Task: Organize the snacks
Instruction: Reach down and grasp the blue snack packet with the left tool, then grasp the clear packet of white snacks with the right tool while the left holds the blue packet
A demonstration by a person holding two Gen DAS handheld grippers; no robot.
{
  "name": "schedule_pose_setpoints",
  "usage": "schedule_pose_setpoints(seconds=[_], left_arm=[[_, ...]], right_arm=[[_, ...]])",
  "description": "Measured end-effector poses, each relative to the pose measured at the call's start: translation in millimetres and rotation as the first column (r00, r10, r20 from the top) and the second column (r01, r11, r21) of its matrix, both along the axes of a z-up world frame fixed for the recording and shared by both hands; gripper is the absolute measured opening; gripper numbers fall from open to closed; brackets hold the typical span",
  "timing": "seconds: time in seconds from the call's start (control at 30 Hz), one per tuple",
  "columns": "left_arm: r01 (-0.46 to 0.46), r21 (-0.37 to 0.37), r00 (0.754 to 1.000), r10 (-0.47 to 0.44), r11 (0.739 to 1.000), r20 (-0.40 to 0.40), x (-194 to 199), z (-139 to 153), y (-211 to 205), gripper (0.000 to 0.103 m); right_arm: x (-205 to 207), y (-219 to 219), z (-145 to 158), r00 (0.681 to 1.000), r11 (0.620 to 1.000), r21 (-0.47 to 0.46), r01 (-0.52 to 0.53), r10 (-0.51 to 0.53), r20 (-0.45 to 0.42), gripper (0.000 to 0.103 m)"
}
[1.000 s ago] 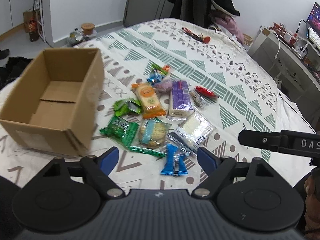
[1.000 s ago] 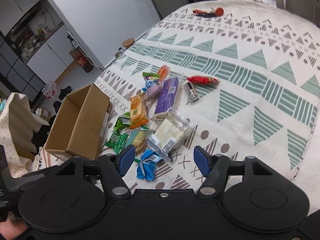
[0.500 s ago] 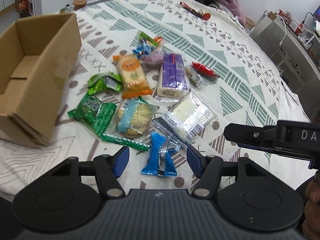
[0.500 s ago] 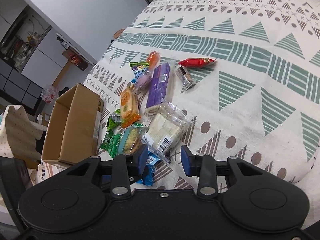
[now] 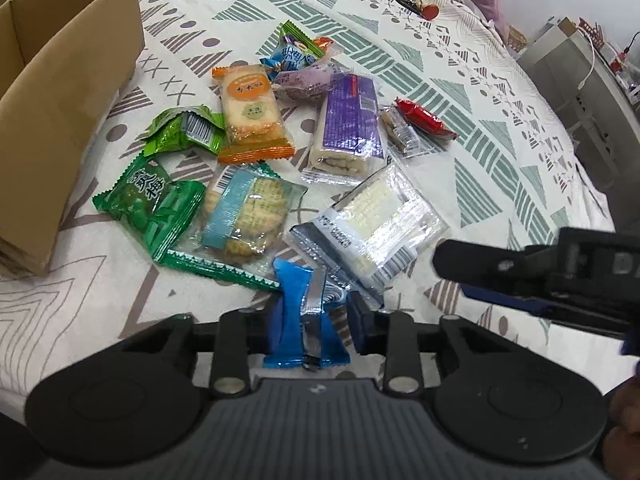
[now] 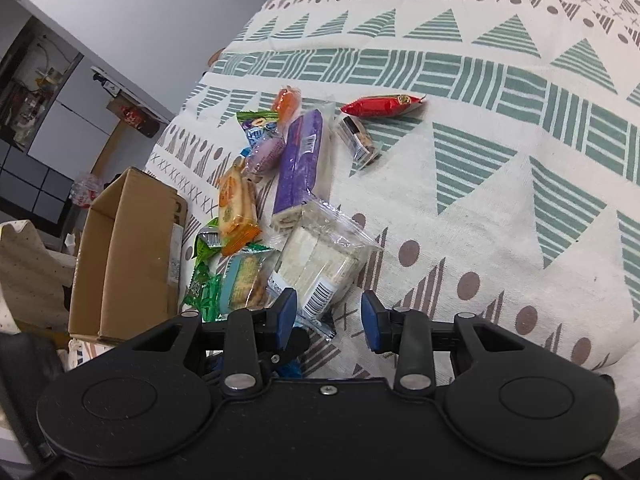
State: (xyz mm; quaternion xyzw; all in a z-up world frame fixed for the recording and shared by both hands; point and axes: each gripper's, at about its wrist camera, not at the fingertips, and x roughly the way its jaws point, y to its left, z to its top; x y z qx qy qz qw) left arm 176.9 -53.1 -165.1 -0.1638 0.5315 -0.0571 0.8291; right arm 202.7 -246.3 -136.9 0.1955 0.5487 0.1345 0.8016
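Blue packet (image 5: 306, 316), long axis along left gripper (image 5: 310, 314), jaws closing on it.

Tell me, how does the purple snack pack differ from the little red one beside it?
The purple pack is much bigger and flat, a long slab with pale cake showing at its clear end; the red one is small, slim and opaque, tapering to pinched ends. Both lie sealed on the patterned bedspread, outside the cardboard box.

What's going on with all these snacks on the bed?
A person holding a gripper in each hand is sorting wrapped snacks into a cardboard box. The left gripper is closing on a blue packet that sits between its fingers. The right gripper is lowered over a clear pack of white wafers, not gripping it. The box looks empty.
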Motion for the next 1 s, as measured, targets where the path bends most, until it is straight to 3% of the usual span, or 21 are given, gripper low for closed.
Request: schedule_pose_setpoints(seconds=[0.43,0.77,1.0], left_arm=[[-0.035,0.004,0.997,0.035,0.999,0.074,-2,31,15,0.03],[-0.081,0.024,0.994,0.079,0.996,0.081,-1,36,37,0.03],[-0.108,0.038,0.991,0.104,0.993,0.089,-1,39,49,0.03]], right_arm=[[14,19,-12,0.999,1.0,-0.019,0.02,-0.02,-0.029,0.037],[31,33,-16,0.999,0.998,-0.018,0.053,-0.053,0.002,0.055],[31,52,-19,1.0,0.994,-0.108,-0.009,0.01,0.011,0.064]])
